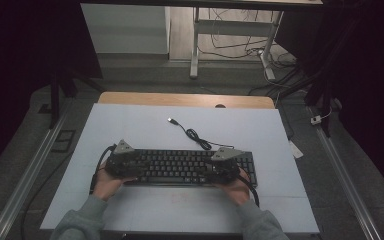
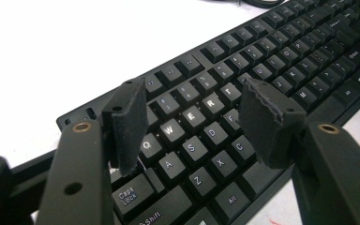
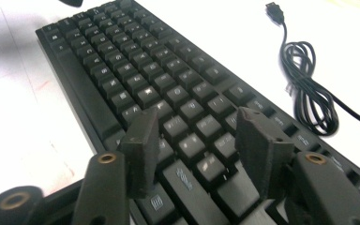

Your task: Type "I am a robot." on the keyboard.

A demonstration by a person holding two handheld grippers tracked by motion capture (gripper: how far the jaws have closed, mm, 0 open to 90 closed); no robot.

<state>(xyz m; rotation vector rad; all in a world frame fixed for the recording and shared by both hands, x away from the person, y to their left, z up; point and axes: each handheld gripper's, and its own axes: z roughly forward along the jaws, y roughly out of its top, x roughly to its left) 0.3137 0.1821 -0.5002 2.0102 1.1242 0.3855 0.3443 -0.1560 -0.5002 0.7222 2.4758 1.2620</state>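
Observation:
A black keyboard (image 1: 180, 167) lies across the near half of a pale mat (image 1: 145, 125). Its cable (image 1: 195, 135) coils behind it and ends in a loose USB plug (image 1: 171, 120). My left gripper (image 1: 135, 167) hovers over the keyboard's left end and points along the keys. In the left gripper view the gripper (image 2: 192, 117) stands open, its pads (image 2: 129, 122) straddling the Q-to-T keys of the keyboard (image 2: 262, 61). My right gripper (image 1: 211, 170) is over the right end. In the right gripper view it (image 3: 197, 140) is open above the keyboard (image 3: 122, 61), with the cable (image 3: 309, 84) to its right.
The mat covers a wooden table (image 1: 185, 99) whose far edge shows beyond it. Behind stand a desk frame (image 1: 195, 45) and loose floor cables (image 1: 240, 45). Metal rails (image 1: 25, 180) run along both sides of the table. Bare mat lies in front of and behind the keyboard.

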